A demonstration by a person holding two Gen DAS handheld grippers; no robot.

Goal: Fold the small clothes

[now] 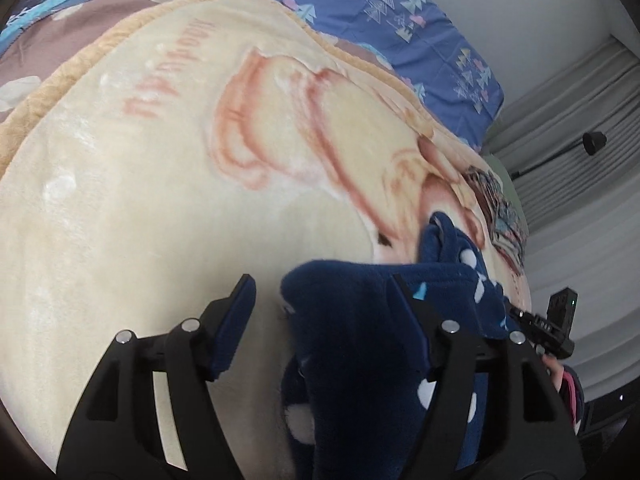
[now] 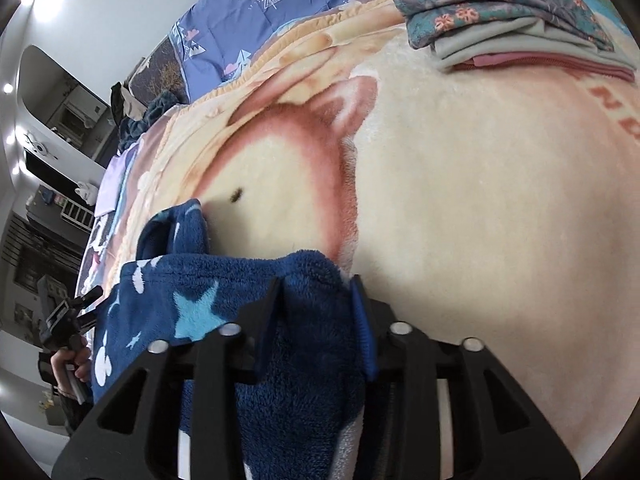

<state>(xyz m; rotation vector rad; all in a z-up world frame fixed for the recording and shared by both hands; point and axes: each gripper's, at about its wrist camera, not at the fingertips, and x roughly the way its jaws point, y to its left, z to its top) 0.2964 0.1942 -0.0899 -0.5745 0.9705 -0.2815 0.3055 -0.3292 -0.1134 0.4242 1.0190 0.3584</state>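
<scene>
Navy fleece garment [image 2: 224, 312] with pale stars, right gripper [image 2: 316, 308] jaws pinching it, left gripper [image 1: 324, 304] jaws open.

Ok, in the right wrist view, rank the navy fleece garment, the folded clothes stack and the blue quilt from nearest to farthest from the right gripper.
1. Navy fleece garment: between the fingers of the right gripper, bottom centre.
2. Folded clothes stack: upper right, on the cream blanket.
3. Blue quilt: top left, beyond the blanket's far edge.

A navy fleece garment [image 2: 208, 292] with white dots and pale-blue stars lies bunched on the cream blanket [image 2: 480, 200].
</scene>
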